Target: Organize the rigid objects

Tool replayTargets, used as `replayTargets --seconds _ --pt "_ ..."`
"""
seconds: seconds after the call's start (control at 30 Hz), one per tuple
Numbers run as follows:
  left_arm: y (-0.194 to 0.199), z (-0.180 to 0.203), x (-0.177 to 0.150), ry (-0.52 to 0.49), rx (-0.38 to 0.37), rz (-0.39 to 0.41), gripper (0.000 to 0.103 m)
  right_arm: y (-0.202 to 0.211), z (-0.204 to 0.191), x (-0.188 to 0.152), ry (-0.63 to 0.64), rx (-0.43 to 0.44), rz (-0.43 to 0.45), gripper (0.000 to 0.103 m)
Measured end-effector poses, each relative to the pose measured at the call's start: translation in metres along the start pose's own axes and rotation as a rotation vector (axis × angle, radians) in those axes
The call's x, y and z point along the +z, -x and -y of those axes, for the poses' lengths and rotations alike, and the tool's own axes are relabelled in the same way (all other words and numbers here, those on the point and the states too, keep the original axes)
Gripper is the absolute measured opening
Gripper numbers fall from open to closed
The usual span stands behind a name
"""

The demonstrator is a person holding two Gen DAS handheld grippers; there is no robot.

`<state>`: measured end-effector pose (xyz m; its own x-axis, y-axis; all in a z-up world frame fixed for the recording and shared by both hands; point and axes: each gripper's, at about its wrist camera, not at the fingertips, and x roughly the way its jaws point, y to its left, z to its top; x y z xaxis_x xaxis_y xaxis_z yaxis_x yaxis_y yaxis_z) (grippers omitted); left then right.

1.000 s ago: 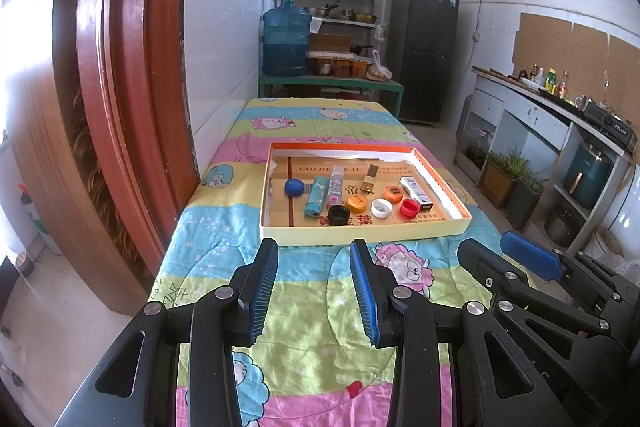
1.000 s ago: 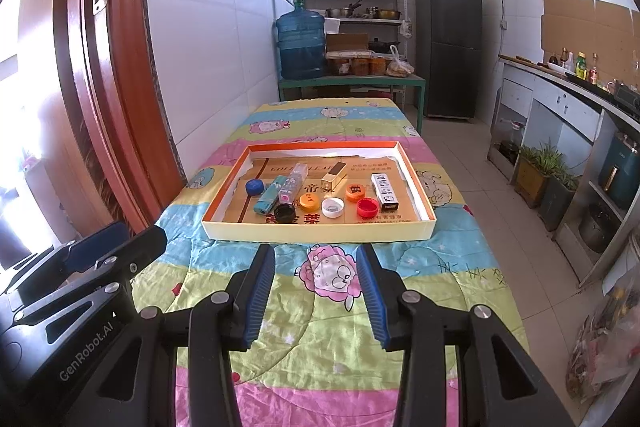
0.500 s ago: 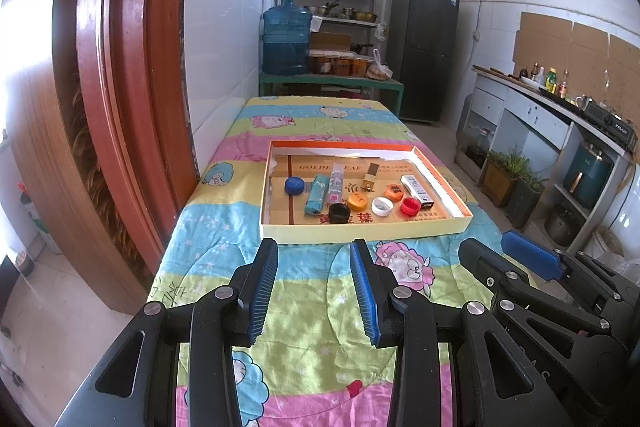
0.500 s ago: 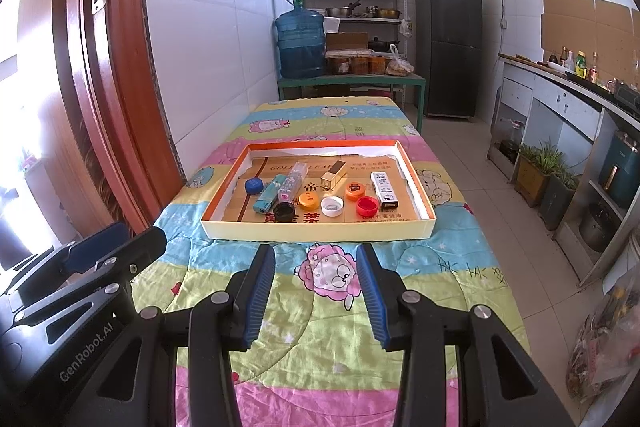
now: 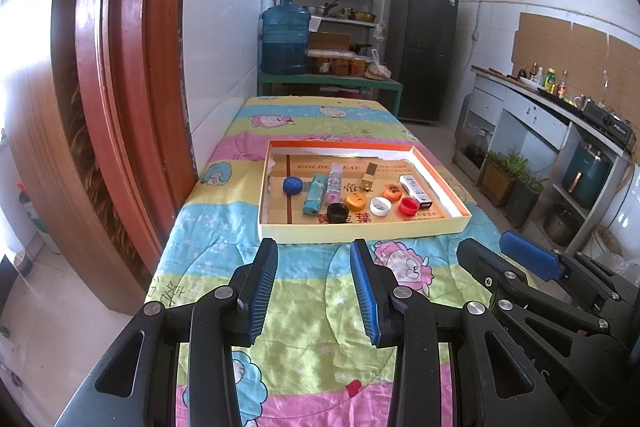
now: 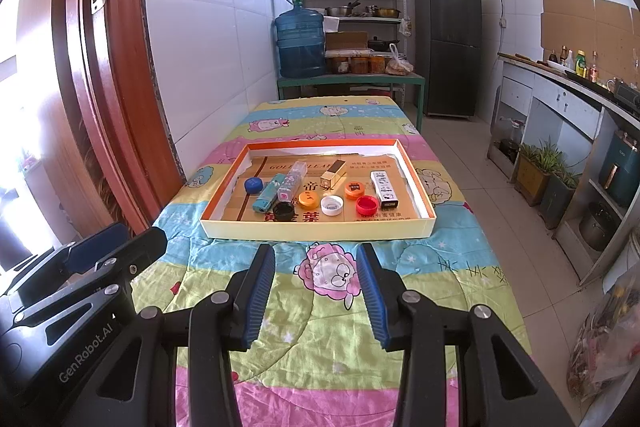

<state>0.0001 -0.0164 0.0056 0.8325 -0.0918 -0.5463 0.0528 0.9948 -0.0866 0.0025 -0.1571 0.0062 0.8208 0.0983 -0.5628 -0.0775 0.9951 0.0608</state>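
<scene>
A shallow cardboard box tray lies on a table with a colourful cartoon cloth. In it lie several bottle caps: blue, black, orange, white, red. A teal tube, a clear case, a small brown box and a white box lie there too. My left gripper is open and empty, near of the tray. My right gripper is open and empty beside it.
A red wooden door frame and tiled wall run along the table's left side. A blue water jug stands on a green table beyond. A fridge, shelves and a counter with pots line the right side.
</scene>
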Motion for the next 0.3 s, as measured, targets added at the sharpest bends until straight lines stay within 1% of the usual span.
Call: replayTargets --seconds 0.17,0.3 --pt "0.0004 0.0005 -0.0038 0.002 -0.011 -0.001 0.039 -0.0001 0.0005 -0.0001 -0.001 0.000 0.001 0.042" --pt "0.0009 0.0011 -0.0038 0.005 -0.004 -0.004 0.039 -0.0002 0.0005 0.0000 0.000 0.001 -0.001 0.042"
